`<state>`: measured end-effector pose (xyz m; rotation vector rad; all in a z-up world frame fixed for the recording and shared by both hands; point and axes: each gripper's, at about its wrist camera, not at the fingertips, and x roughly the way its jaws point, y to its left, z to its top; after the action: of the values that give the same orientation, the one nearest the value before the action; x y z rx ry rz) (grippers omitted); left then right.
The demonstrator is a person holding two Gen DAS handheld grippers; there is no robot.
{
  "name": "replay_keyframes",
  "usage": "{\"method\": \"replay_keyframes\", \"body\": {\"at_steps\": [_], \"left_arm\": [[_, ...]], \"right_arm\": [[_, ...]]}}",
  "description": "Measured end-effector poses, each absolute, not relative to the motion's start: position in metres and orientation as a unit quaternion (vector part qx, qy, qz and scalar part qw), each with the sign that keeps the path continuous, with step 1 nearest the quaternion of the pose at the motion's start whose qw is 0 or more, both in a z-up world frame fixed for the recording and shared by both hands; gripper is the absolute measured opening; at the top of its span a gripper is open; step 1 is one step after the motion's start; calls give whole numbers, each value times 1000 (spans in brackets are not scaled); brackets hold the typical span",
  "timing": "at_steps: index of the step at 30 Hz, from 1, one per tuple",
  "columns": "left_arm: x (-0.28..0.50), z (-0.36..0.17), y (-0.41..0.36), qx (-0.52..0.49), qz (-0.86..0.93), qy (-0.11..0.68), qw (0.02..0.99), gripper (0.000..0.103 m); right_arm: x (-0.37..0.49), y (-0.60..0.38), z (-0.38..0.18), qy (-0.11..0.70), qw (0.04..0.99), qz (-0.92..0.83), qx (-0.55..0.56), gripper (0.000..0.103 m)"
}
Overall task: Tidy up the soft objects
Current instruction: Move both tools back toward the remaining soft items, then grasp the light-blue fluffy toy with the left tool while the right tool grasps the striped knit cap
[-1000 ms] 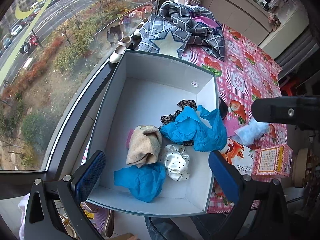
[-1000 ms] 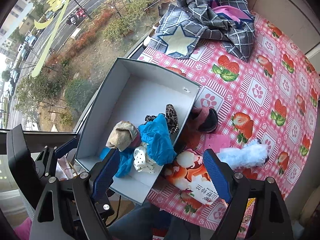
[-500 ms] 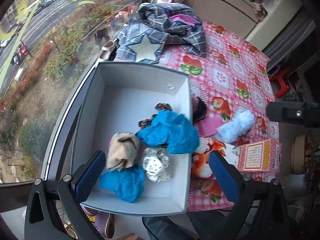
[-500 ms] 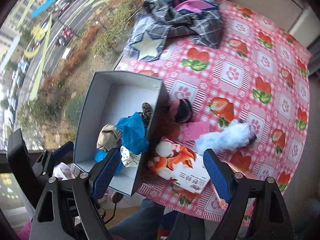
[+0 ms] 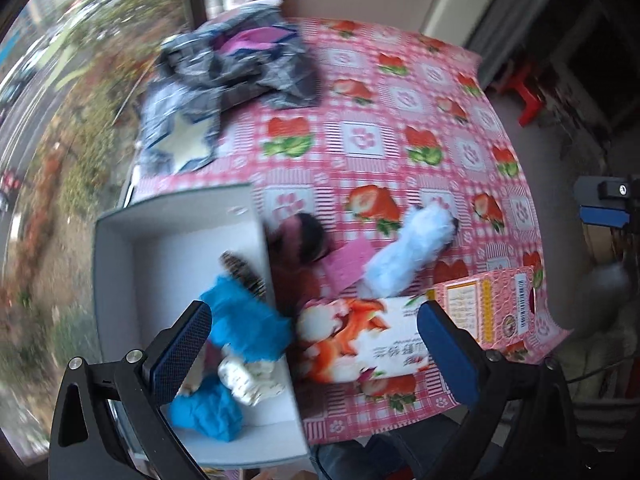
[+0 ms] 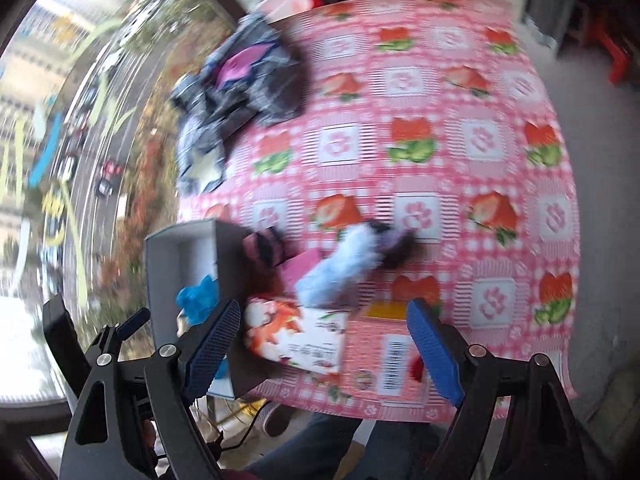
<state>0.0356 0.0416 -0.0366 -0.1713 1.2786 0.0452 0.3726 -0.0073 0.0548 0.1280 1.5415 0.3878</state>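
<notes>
The white box (image 5: 176,208) holds two blue cloths (image 5: 248,320), a spotted white piece (image 5: 248,376) and a leopard-print item. Right of it, on the strawberry tablecloth (image 5: 400,100), lie a fluffy light-blue item (image 5: 404,252), a pink-and-black soft thing (image 5: 308,236) and a pink cloth square (image 5: 348,260). My left gripper (image 5: 312,316) hangs open above the box's right wall, holding nothing. My right gripper (image 6: 324,312) hovers over a printed tissue pack (image 6: 300,336) near the fluffy item (image 6: 340,268); its jaws are opening with nothing gripped. Both views are blurred.
A heap of plaid clothing (image 5: 240,60) lies at the table's far left by the window. A pink carton (image 5: 492,308) sits beside the tissue pack (image 5: 360,344) at the near edge. A red stool (image 5: 528,96) stands on the floor beyond the table.
Both grippers have swung right, away from over the box toward the tablecloth, rolling as they went. The box now sits at lower left in both views. Nothing was picked up.
</notes>
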Motion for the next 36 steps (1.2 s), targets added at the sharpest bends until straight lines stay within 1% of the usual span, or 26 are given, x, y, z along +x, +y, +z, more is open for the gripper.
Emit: {"method": "replay_keyframes", "body": {"at_steps": [1, 5, 9, 11, 14, 18, 26, 27, 28, 29, 30, 31, 32, 33, 34, 36], "left_arm": [[45, -40, 34, -69, 14, 601, 796, 103], [77, -55, 4, -37, -17, 619, 784, 103], [104, -89, -30, 24, -58, 651, 757, 103], [112, -104, -37, 38, -77, 668, 739, 103], [126, -125, -42, 44, -107, 689, 716, 103], [143, -148, -43, 19, -154, 718, 679, 103], [159, -183, -62, 78, -142, 745, 647, 102], [162, -186, -63, 80, -139, 746, 647, 99], [164, -189, -64, 80, -135, 748, 645, 92], [166, -192, -64, 78, -128, 752, 642, 90], [169, -195, -65, 78, -118, 755, 641, 83], [170, -197, -65, 80, -111, 757, 639, 69], [172, -200, -64, 81, -105, 760, 637, 60], [173, -203, -63, 76, -100, 764, 633, 39], [176, -205, -60, 65, -94, 767, 632, 28], [179, -203, -51, 32, -80, 758, 646, 27]], "right_arm": [[374, -19, 52, 693, 699, 164, 64, 103], [377, -60, 36, 701, 692, 138, 99, 103], [378, -88, 19, 712, 682, 117, 118, 103], [377, -100, 11, 717, 676, 111, 125, 103], [375, -116, -1, 725, 668, 100, 135, 103], [376, -130, -19, 738, 654, 89, 142, 103], [385, -130, -46, 758, 631, 91, 140, 103], [386, -128, -49, 760, 628, 92, 138, 103], [388, -126, -52, 762, 626, 94, 135, 103], [390, -122, -54, 764, 624, 96, 132, 103], [392, -119, -57, 766, 623, 99, 128, 103], [395, -114, -60, 768, 621, 103, 123, 103], [397, -110, -62, 769, 619, 106, 119, 103], [400, -106, -64, 770, 618, 110, 112, 103], [403, -99, -67, 771, 618, 115, 102, 103], [410, -87, -73, 773, 617, 125, 79, 103]]}}
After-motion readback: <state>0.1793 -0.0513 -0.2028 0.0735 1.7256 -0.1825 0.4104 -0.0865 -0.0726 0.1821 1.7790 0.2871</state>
